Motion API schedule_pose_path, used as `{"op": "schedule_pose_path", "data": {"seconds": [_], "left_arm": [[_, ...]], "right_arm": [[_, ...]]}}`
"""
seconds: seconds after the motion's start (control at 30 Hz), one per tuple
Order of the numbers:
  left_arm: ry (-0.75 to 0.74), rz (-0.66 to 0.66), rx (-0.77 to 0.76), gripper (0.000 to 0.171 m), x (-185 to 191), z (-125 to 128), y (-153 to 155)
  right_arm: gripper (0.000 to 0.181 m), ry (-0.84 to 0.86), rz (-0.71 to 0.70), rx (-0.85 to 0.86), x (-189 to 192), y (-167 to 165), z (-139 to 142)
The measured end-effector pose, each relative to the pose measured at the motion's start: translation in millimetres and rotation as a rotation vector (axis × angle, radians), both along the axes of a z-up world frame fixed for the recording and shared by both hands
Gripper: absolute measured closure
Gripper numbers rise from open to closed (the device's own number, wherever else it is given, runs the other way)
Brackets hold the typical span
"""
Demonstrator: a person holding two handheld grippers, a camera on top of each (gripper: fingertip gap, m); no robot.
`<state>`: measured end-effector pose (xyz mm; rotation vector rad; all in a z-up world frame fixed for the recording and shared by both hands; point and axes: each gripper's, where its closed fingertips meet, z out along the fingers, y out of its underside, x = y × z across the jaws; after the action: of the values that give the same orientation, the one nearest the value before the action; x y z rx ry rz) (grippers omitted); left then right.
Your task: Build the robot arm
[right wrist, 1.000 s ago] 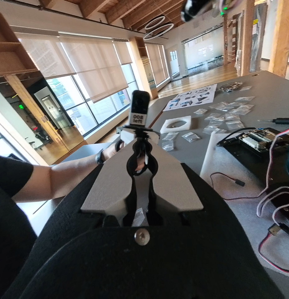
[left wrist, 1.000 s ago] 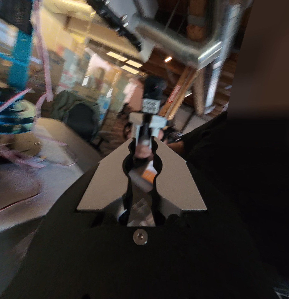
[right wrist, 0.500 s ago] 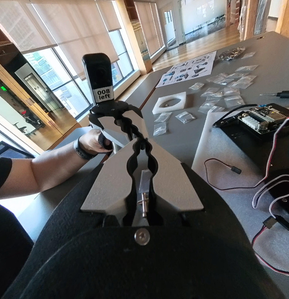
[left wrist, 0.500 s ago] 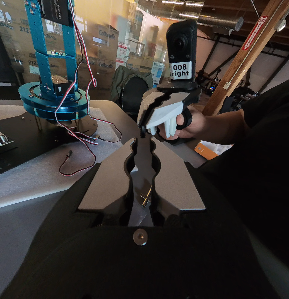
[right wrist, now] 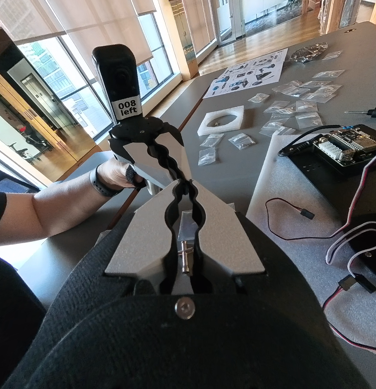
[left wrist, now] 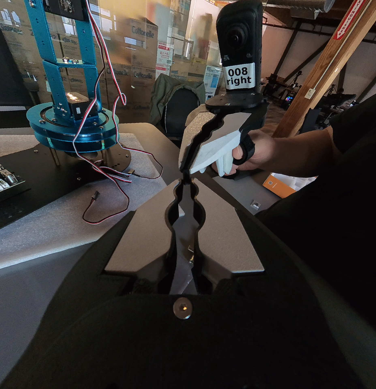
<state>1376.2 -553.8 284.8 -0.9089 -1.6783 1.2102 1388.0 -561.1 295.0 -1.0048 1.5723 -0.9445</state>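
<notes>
My left gripper [left wrist: 185,180] and my right gripper [right wrist: 184,183] meet tip to tip above the grey table [right wrist: 225,179]. Both stand nearly closed, pinching the top of a small clear bag [right wrist: 186,229] that hangs below them. A small metal cross-shaped part [right wrist: 186,259] sits in the bag and also shows in the left wrist view [left wrist: 191,255]. The right gripper [left wrist: 184,170] shows in the left wrist view, tilted down, held by a hand. The left gripper [right wrist: 181,179] shows in the right wrist view, held by a hand with a wristband.
A blue metal turntable frame [left wrist: 73,126] with red-white-black wires [left wrist: 111,179] stands on a black plate over white foam. A circuit board [right wrist: 351,145], a white foam ring [right wrist: 223,124], several small bags [right wrist: 298,101], a printed sheet [right wrist: 250,77] and an orange box [left wrist: 277,185] lie around. My left and right fingertips are right by each other.
Both grippers came down from pointing up at the room and closed in on each other until their tips met. The bag with the metal part now hangs between them.
</notes>
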Motion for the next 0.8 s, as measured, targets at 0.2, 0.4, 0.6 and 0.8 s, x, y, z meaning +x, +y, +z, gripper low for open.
{"op": "schedule_pose_path", "data": {"seconds": [0.2, 0.4, 0.6, 0.8], "left_arm": [[-0.026, 0.001, -0.012, 0.167, -1.9, -2.5, 0.3], [-0.02, -0.002, -0.014, 0.164, -2.2, -1.8, 1.5], [-0.03, -0.005, -0.026, 0.168, -2.2, -3.6, 1.9], [-0.001, -0.02, 0.007, 0.168, -1.6, -4.1, 2.8]], "right_arm": [[0.178, 0.023, 0.006, -0.026, -0.7, 1.0, -3.0], [0.178, 0.045, 0.009, -0.05, -0.5, 1.7, -5.1], [0.178, 0.039, 0.026, -0.032, -1.0, 2.8, -6.1], [0.169, -0.031, 0.039, -0.027, -4.0, 1.1, 1.1]]}}
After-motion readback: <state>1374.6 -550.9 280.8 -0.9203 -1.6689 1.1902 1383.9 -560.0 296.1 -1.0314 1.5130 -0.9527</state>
